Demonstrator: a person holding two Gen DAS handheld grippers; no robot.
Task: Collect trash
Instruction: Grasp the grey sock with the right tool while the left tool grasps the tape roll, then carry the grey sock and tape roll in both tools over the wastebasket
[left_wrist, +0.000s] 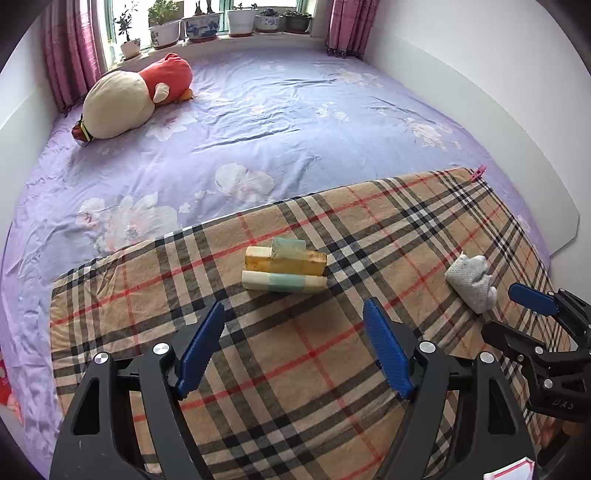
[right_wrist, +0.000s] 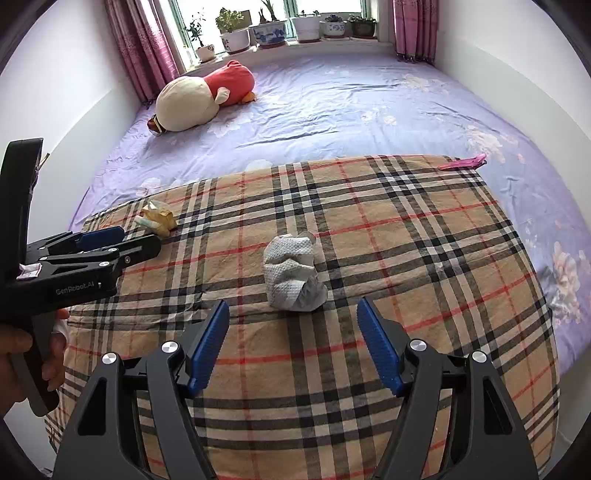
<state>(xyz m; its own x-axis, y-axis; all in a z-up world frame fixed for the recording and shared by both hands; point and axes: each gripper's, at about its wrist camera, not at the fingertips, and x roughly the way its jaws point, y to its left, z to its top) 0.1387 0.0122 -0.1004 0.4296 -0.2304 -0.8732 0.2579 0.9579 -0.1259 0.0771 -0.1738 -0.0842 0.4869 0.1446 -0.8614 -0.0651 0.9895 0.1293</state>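
Observation:
A yellow and cream wrapper with teal bands (left_wrist: 284, 269) lies on the plaid cloth (left_wrist: 295, 369), just ahead of my open left gripper (left_wrist: 295, 317). It also shows in the right wrist view (right_wrist: 157, 218) at the left. A crumpled grey-white paper towel (right_wrist: 293, 275) lies just ahead of my open right gripper (right_wrist: 291, 317). It also shows in the left wrist view (left_wrist: 471, 280), close to the right gripper's blue finger (left_wrist: 532, 297). The left gripper body (right_wrist: 74, 258) shows in the right wrist view, held by a hand. Both grippers are empty.
The plaid cloth (right_wrist: 369, 240) covers the near part of a purple floral bed sheet (left_wrist: 277, 122). A red and cream plush toy (left_wrist: 129, 99) lies at the far left. A pink clip (right_wrist: 465, 162) sits at the cloth's far right corner. Potted plants (left_wrist: 207, 22) line the windowsill.

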